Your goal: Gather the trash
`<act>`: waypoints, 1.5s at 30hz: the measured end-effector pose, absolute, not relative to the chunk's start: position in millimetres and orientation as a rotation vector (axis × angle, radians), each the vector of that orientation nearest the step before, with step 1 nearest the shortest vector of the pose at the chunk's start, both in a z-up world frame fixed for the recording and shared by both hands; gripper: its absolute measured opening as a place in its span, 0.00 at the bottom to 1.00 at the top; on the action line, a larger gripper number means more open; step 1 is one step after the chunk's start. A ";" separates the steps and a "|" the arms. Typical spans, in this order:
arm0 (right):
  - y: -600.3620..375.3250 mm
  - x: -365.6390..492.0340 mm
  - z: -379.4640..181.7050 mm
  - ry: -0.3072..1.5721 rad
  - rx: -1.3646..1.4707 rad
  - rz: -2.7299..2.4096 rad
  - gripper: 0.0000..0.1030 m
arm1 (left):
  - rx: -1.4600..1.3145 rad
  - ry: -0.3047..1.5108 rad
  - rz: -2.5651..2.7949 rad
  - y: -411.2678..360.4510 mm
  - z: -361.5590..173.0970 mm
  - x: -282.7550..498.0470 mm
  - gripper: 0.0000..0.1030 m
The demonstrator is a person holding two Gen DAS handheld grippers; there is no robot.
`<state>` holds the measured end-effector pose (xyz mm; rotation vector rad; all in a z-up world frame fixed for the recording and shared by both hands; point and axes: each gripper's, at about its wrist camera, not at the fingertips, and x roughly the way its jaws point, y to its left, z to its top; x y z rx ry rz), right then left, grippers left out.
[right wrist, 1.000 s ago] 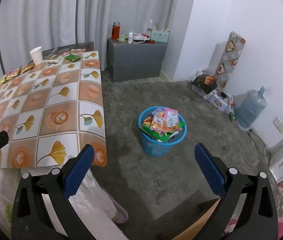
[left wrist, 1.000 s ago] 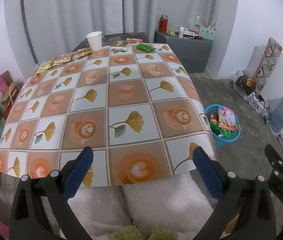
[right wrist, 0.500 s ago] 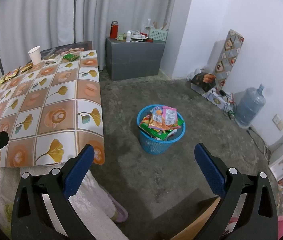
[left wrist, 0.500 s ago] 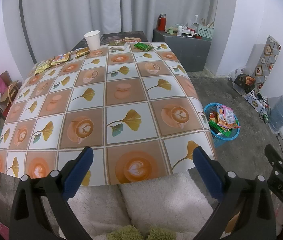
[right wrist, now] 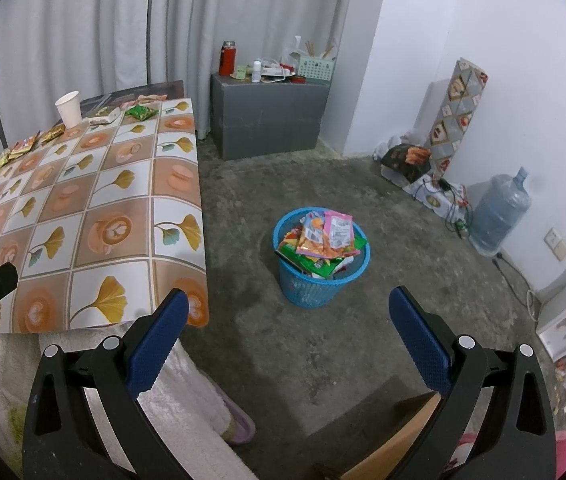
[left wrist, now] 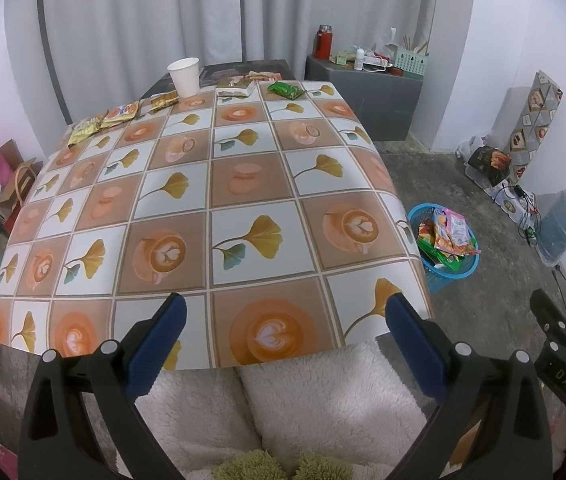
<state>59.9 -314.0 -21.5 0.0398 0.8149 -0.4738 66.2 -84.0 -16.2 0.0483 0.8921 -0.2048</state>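
Wrappers [left wrist: 121, 112] far off on table [left wrist: 243, 184]; left gripper [left wrist: 285, 332] and right gripper [right wrist: 287, 328] wide apart, empty

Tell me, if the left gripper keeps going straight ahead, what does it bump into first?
Probably the table. The open left gripper points across its near edge, with no trash before it. Height above the cloth is unclear, so it might skim over.

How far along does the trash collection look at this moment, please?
Partly done: the blue basket on the floor is already heaped with wrappers. Nothing is in hand; the left gripper and right gripper are both open and empty. Left on the table: the paper cup, green packet, flat box and yellow-orange packets along the far edge.
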 end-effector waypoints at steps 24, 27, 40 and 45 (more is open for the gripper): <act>-323.1 30.8 -21.1 0.791 0.100 -0.485 0.93 | 0.114 0.941 -0.265 -104.3 -27.0 60.0 0.95; -330.7 28.6 -22.6 0.790 0.117 -0.482 0.93 | 0.141 0.921 -0.272 -111.1 -21.0 54.1 0.95; -346.2 12.7 -26.6 0.761 0.161 -0.437 0.93 | 0.176 0.898 -0.233 -119.4 -7.6 41.6 0.95; -351.5 8.9 -27.9 0.757 0.187 -0.422 0.93 | 0.177 0.890 -0.222 -119.9 -3.7 36.8 0.95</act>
